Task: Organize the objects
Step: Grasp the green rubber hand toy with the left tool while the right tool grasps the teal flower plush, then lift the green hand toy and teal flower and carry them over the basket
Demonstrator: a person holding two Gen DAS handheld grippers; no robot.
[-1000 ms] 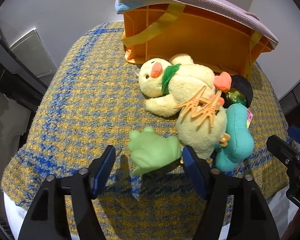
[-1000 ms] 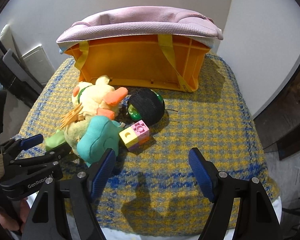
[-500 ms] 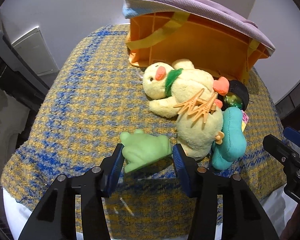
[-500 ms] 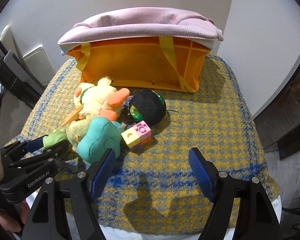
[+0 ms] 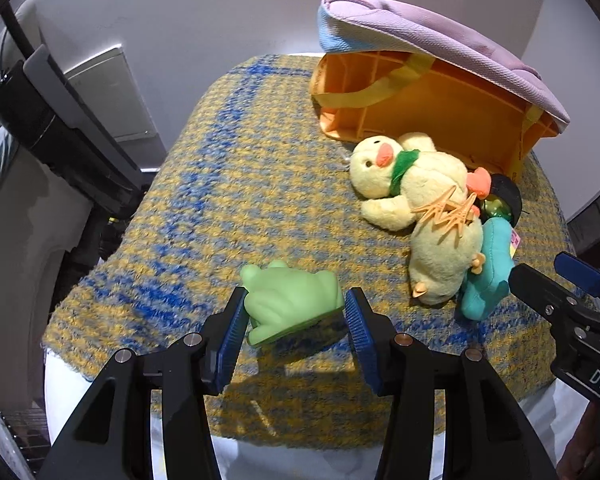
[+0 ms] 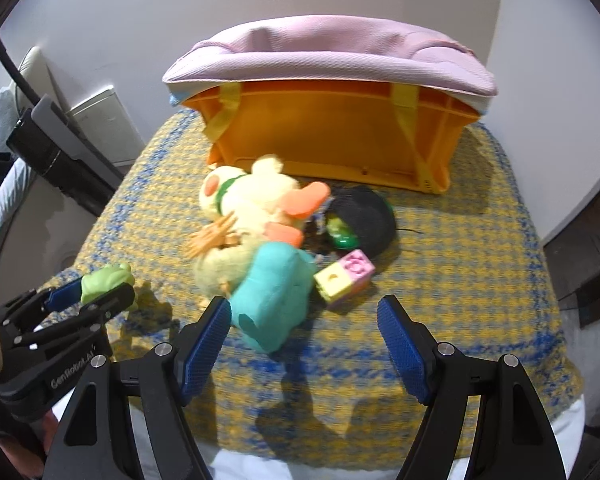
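Observation:
My left gripper (image 5: 296,312) is shut on a light green toy frog (image 5: 292,304), held just above the yellow and blue woven cloth (image 5: 228,184). The frog (image 6: 107,280) and the left gripper (image 6: 86,296) also show at the left of the right wrist view. A pile of toys lies near the orange basket (image 6: 332,136): a yellow plush duck (image 5: 412,184), a second yellow plush (image 5: 444,256), a teal plush (image 6: 272,296), a black ball with green inside (image 6: 364,220) and a pink and yellow block (image 6: 344,276). My right gripper (image 6: 304,336) stands open, just in front of the teal plush.
The basket (image 5: 432,108) lies tipped on its side with a pink cushion (image 6: 328,56) on top. Dark furniture (image 5: 60,136) stands past the cloth's left edge. A white wall rises behind. The cloth's right half (image 6: 460,248) is bare.
My left gripper closed on the green frog, then lifted it and carried it leftward, away from the plush pile. The right gripper shifted slightly closer to the teal plush, still open.

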